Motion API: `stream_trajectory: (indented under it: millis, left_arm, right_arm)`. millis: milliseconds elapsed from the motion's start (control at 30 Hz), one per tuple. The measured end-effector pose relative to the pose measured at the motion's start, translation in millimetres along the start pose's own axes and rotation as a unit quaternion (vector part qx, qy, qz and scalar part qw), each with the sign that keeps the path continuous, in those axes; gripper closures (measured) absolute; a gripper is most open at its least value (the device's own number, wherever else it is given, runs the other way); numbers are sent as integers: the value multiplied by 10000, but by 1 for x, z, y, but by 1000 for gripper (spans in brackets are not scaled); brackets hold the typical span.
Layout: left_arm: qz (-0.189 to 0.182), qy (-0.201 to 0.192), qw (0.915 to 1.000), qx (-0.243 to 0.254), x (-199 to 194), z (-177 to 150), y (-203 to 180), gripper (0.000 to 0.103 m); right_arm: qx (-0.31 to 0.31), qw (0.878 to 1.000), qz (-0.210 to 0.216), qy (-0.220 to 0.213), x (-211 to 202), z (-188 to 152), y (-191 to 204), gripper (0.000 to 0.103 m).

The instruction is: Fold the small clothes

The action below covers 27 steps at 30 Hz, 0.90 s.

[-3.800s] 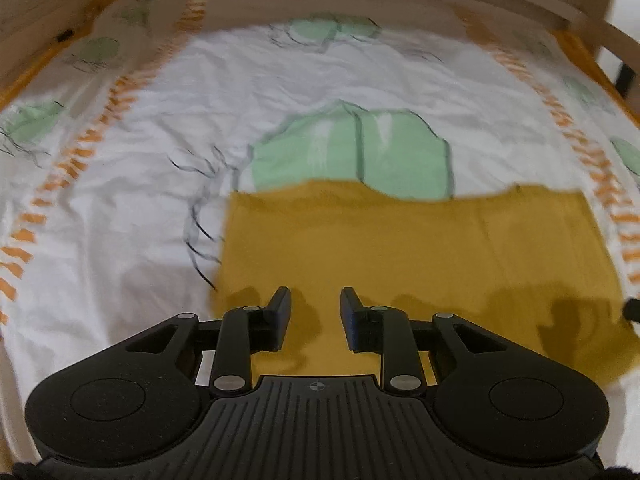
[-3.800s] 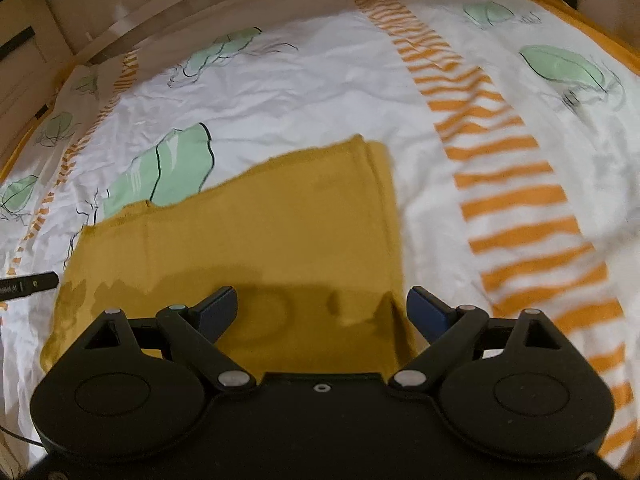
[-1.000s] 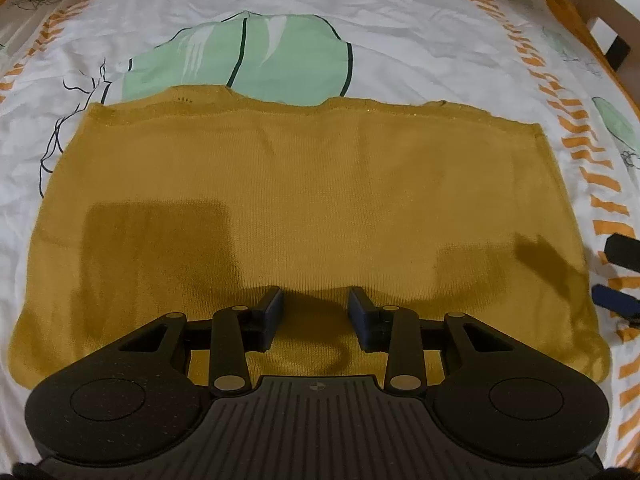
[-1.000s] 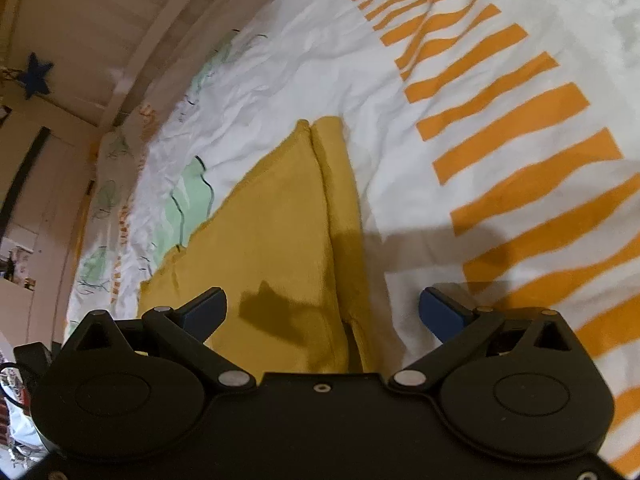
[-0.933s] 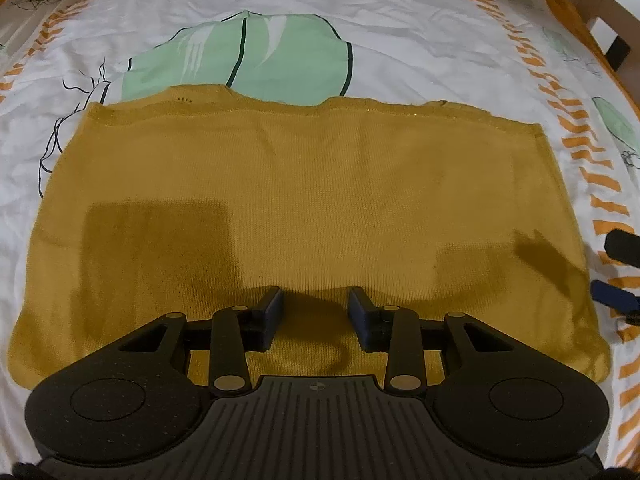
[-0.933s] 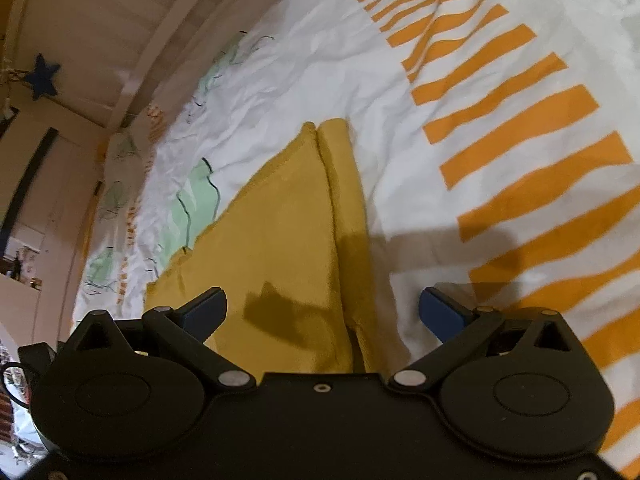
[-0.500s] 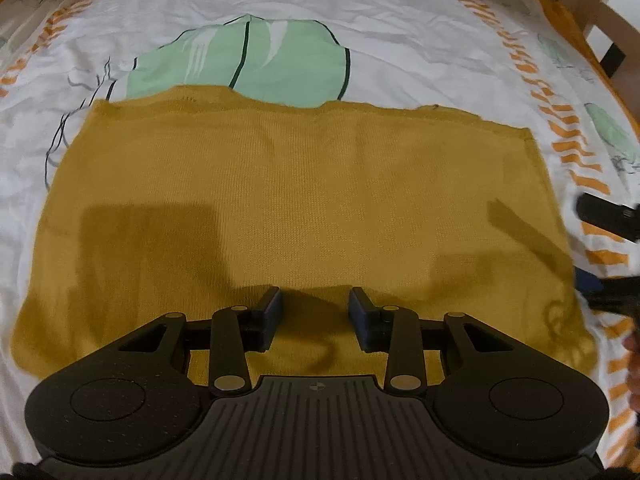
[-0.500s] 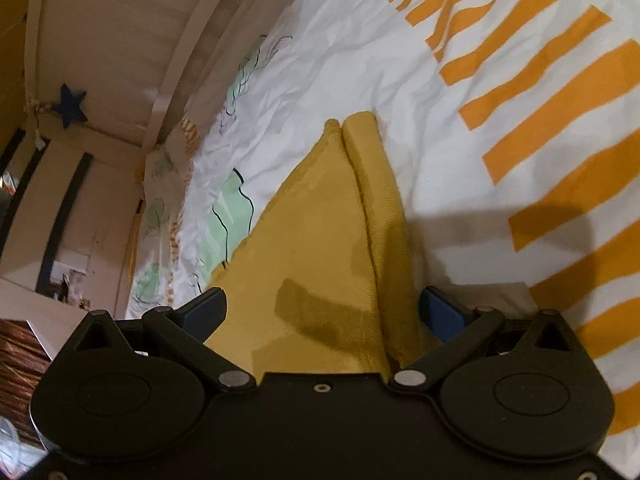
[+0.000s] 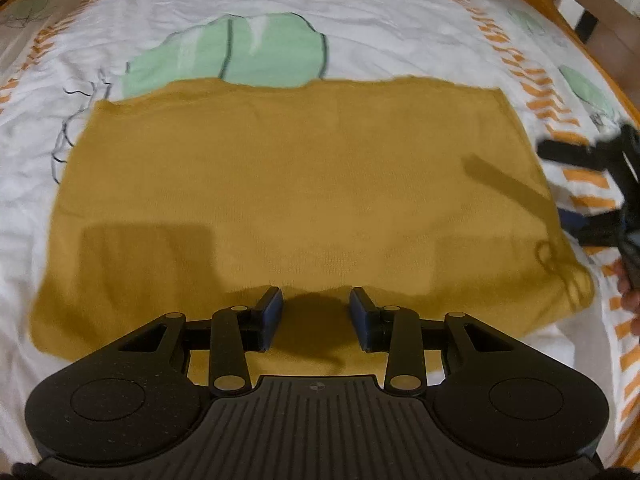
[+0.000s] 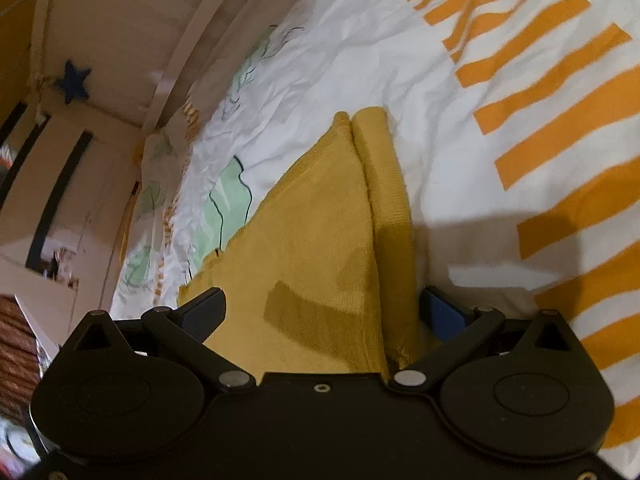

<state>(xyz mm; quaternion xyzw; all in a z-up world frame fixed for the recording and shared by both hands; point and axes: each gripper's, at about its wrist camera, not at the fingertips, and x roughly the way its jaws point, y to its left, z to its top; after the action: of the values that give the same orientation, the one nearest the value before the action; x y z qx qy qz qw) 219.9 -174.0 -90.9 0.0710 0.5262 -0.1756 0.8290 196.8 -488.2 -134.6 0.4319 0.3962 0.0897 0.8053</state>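
A mustard-yellow knitted garment [image 9: 304, 184] lies flat as a wide folded rectangle on the bed sheet [image 9: 360, 32]. My left gripper [image 9: 316, 316] is open, low over the garment's near edge at its middle. My right gripper [image 10: 324, 304] is wide open and straddles the garment's right edge [image 10: 384, 200], where two layers show. The right gripper also shows at the far right of the left wrist view [image 9: 600, 196], level with that edge.
The sheet is white with green leaf prints [image 9: 228, 52] and orange stripes [image 10: 560, 128]. A wooden bed frame [image 9: 592, 4] runs along the far right. A pale wall with a blue star [image 10: 74, 80] lies beyond the bed.
My right gripper has tilted and moved in low to the garment's right edge, which now lies between its open fingers. My left gripper has pulled back slightly, still open.
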Motion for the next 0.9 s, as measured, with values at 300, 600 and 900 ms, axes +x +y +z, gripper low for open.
stream_trajectory:
  millis: [300, 600, 900]
  left_arm:
    - [662, -290, 9964, -444, -14, 24, 71, 67]
    - [521, 62, 9950, -847, 9, 36, 130, 67]
    - [345, 97, 9961, -807, 12, 40, 136, 66]
  right_arm:
    - [-248, 9997, -49, 42, 5, 1, 7, 0]
    - [-683, 9969, -379, -27, 11, -5, 22, 0]
    - [-880, 9936, -702, 107, 13, -6, 32, 0]
